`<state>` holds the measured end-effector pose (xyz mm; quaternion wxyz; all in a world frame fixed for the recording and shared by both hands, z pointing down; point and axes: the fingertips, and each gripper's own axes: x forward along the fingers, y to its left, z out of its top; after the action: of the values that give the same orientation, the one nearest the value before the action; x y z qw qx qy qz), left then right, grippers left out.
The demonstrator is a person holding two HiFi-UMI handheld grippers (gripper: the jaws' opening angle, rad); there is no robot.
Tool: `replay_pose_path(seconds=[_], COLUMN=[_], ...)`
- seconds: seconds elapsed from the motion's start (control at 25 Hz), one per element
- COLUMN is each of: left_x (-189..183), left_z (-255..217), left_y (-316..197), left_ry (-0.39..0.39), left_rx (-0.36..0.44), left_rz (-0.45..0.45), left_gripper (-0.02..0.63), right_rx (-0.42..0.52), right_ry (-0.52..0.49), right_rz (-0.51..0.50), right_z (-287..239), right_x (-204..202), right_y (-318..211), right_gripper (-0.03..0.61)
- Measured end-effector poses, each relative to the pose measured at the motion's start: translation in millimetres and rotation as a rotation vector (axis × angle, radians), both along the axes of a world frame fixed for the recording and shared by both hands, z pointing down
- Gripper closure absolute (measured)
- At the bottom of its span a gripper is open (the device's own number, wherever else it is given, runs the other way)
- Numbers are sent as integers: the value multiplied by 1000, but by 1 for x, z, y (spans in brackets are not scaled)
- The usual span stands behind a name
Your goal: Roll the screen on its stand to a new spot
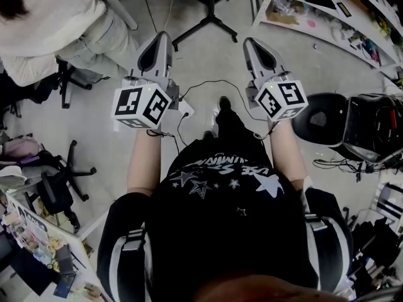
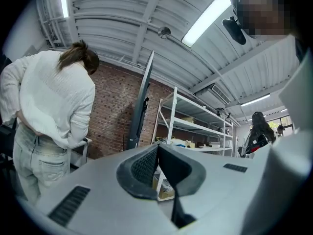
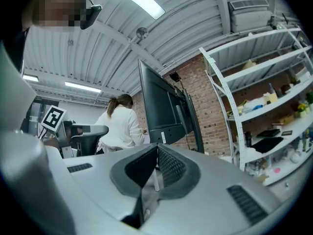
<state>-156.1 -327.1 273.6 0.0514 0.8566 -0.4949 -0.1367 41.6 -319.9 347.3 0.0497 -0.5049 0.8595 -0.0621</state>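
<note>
With both sets of jaws pressed together on nothing, the left gripper (image 2: pixel 157 153) and right gripper (image 3: pixel 156 153) are clear of the screen (image 3: pixel 157 106). It stands ahead of them, in front of the brick wall (image 2: pixel 110 116), between the person in white (image 3: pixel 120 126) and the shelf rack (image 3: pixel 264 106). The screen is upright, long axis vertical. Left gripper view gets it edge-on: thin dark slab. Right gripper view gets a flat black face turned toward picture left, small white label near the bottom edge. Black stand legs (image 1: pixel 208 17) splay on the floor in head view.
</note>
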Motion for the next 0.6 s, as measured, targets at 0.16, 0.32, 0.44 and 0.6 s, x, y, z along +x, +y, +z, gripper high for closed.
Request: replay_pose_path(seconds=[0.16,0.32,0.44,0.6], left_x=[-5,-2,3,4], left_z=[-10,-15,-15,-20], left_y=[-9,-42,-76,-115], left_ry=[-13,-31,-39,-40], left_rx=[13,12,5,-3], left_rz=[-21,-23,-29,-49], left_gripper=[603,603,603,601], right_rx=[-4,3,11,18], right_ry=[-25,-46,-52,-53], right_rz=[-16,-52,-70,-81], right_z=[-1,-2,-4,-8], right_x=[-5,-10,-9,-8], right_y=[-20,-61,-98,-136], right_gripper=[571,571,571,572])
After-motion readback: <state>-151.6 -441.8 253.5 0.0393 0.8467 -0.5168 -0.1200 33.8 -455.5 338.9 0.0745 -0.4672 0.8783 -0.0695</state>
